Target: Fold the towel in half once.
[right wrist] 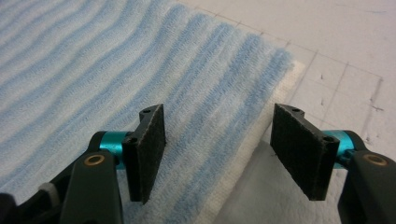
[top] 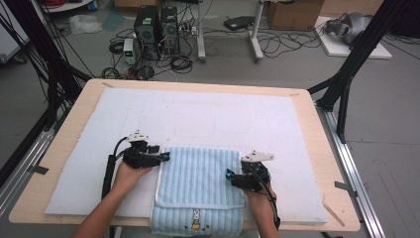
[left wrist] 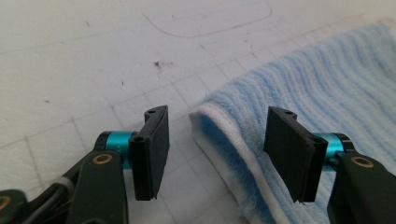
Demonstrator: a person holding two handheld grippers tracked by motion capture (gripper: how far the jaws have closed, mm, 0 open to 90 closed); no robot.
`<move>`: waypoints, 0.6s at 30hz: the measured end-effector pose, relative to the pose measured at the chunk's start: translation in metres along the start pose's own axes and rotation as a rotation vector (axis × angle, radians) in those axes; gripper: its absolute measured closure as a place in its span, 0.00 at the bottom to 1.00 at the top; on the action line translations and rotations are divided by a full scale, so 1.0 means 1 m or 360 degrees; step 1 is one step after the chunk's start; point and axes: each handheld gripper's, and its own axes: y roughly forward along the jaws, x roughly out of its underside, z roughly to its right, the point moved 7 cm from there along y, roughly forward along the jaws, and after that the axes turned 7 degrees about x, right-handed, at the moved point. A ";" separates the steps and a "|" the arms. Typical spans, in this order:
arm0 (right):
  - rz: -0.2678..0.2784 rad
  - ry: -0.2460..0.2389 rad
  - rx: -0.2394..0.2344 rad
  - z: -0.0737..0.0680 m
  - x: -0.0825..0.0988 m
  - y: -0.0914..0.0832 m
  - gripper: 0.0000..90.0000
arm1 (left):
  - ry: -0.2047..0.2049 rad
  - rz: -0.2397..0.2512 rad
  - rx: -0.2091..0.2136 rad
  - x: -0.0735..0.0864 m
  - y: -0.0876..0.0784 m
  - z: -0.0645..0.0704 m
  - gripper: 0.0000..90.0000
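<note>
Blue striped towel (top: 198, 186): folded, lies at the table's (top: 64, 144) near edge on a white mat (top: 198, 116), its near hem hanging over, showing a small rabbit figure (top: 196, 217); no legible writing. Bare mat lies open to the far, left and right sides. Left hand-held gripper (left wrist: 212, 149): at the towel's far-left corner, jaws spread, straddling the white-trimmed folded edge. Right hand-held gripper (right wrist: 217, 149): at the towel's right edge, jaws spread, one over the stripes, one past the edge. Forearms enter from the near side.
</note>
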 end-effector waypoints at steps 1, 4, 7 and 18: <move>-0.0003 0.0007 -0.0001 -0.001 0.000 0.000 0.38 | 0.0037 -0.0014 -0.0029 0.000 0.001 0.001 0.46; 0.0007 0.0071 -0.0050 -0.002 0.000 -0.001 0.38 | 0.0148 -0.0057 -0.0103 0.001 0.003 0.005 0.47; 0.0001 0.0054 -0.0034 -0.003 0.000 -0.001 0.39 | 0.0199 -0.0073 -0.0123 0.001 0.003 0.006 0.54; -0.0033 0.0000 -0.0112 -0.012 -0.005 -0.001 0.90 | 0.0134 -0.0080 0.0005 -0.002 0.007 0.009 0.95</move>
